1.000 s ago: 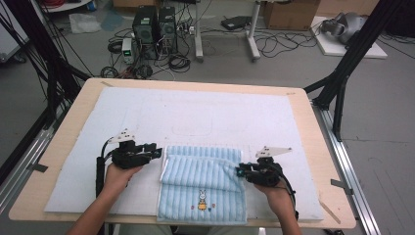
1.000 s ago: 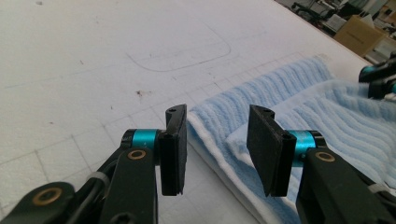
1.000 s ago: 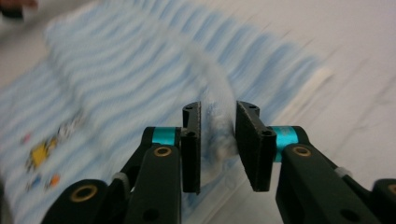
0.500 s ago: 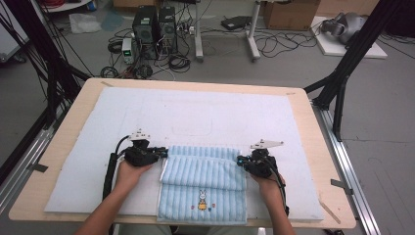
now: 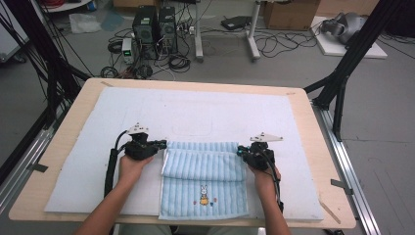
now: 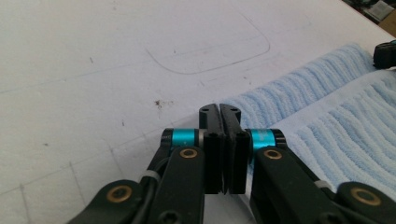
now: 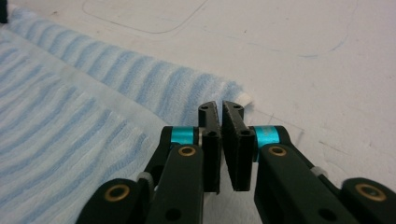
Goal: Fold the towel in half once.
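White padded table [image 5: 88, 161], pale-blue striped towel [image 5: 203, 169] half folded, rabbit motif, each hand-held gripper nearly closed, empty.

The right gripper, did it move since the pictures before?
Yes. In the high view the right gripper has slid up the white mat, away from the table's near edge, to the blue towel's far right corner.

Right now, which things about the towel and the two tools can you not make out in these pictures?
- Left tool, left gripper view: its jaws are nearly shut at the towel corner; they hide whether cloth is pinched.
- Right tool, right gripper view: a thin gap shows, yet the jaws cover the corner.
- High view: both tools are too small to judge grip.
- Towel's near edge: cut off at the table front.
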A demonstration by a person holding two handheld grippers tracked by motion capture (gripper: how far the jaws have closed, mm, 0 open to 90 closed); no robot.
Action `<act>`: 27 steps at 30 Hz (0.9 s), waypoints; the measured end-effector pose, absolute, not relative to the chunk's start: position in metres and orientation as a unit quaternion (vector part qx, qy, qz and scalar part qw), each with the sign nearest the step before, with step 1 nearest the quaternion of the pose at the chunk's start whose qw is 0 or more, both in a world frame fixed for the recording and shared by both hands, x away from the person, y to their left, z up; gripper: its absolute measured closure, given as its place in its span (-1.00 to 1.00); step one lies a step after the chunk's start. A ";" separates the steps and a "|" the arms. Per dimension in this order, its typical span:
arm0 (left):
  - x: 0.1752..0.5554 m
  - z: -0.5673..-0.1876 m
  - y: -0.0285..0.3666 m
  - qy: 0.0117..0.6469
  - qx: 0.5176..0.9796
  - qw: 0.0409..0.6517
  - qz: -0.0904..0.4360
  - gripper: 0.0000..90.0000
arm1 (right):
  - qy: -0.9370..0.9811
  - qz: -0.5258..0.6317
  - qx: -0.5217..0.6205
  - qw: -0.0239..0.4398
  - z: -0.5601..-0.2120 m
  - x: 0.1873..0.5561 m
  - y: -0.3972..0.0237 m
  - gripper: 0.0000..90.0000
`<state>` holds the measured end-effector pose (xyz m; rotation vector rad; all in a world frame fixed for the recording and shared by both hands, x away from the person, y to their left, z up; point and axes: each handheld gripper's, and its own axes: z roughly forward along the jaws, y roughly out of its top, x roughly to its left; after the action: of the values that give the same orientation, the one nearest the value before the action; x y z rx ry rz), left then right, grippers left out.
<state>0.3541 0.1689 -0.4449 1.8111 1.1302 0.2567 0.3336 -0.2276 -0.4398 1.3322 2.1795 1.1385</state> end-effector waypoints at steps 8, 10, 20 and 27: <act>0.349 -0.446 0.164 0.454 0.773 0.435 0.085 0.10 | 0.759 0.397 0.494 0.152 -0.446 0.339 -0.230 0.21; 0.348 -0.447 0.160 0.449 0.777 0.431 0.091 0.07 | 0.765 0.390 0.490 0.151 -0.448 0.340 -0.226 0.18; 0.343 -0.450 0.147 0.407 0.793 0.431 0.137 0.85 | 0.797 0.370 0.451 0.155 -0.445 0.338 -0.213 0.86; 0.376 -0.446 0.151 0.435 0.778 0.436 0.124 0.85 | 0.789 0.377 0.455 0.170 -0.445 0.347 -0.210 0.87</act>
<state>0.3756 0.1513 -0.4464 1.9366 1.0827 0.3085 0.3466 -0.2100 -0.4449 1.2940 2.2415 1.0706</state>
